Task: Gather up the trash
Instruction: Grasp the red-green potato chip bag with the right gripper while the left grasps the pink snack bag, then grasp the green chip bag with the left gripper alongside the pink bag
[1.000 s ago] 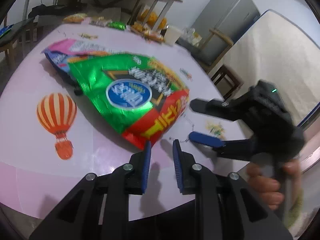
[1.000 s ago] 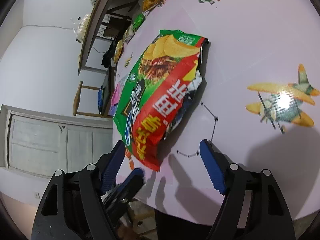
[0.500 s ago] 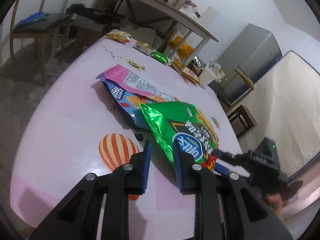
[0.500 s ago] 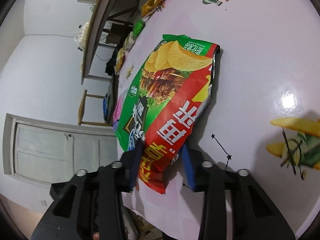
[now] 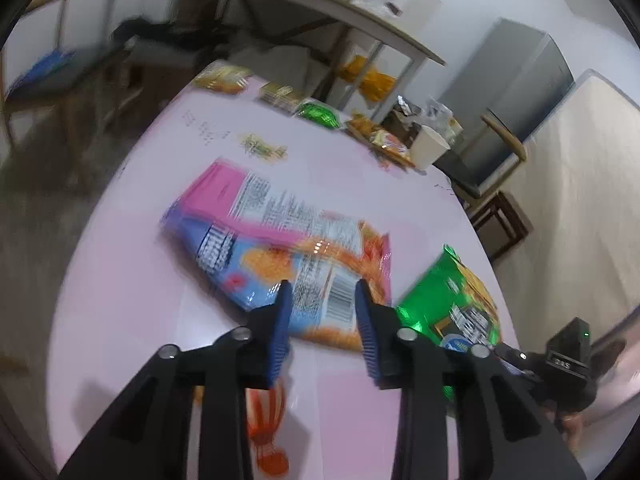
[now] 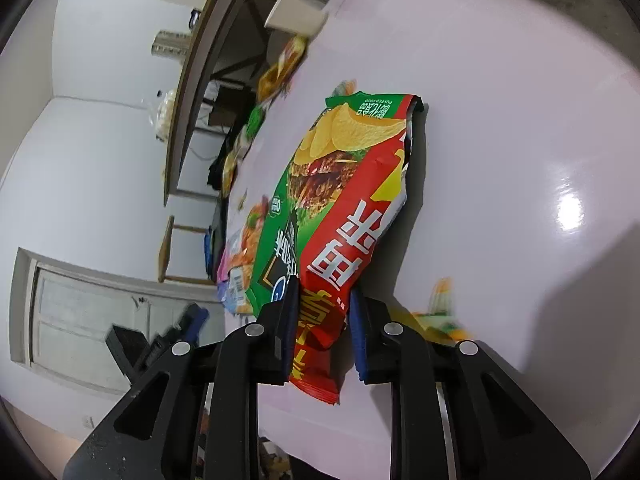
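The right gripper (image 6: 322, 312) had its jaws closing on the near red corner of the green and red chip bag (image 6: 344, 200), and the blue pads (image 6: 291, 312) pressed the foil from both sides. The bag stretched away from that grip over the pink table (image 6: 500, 120), its far end with the pictured chips pointing toward the table's far edge. In the left wrist view the same bag (image 5: 456, 300) showed at the right, lifted at an angle, with the right gripper's black body (image 5: 568, 364) low at the right edge.

The left gripper (image 5: 322, 320) hovered above the near end of the pink and blue snack bag (image 5: 280, 248), its jaws opening and nothing between them; the blue fingers (image 5: 280, 332) framed the barcode end of that bag without touching it. That bag lay flat on the table, just beside the green bag. A printed orange balloon (image 5: 266, 420) showed on the tablecloth under the left gripper.

Along the far edge of the table sat several small wrappers (image 5: 276, 94), a small green packet (image 5: 318, 114) and a white paper cup (image 5: 428, 148). Beyond stood a long desk (image 5: 360, 20) and a grey cabinet (image 5: 516, 84)
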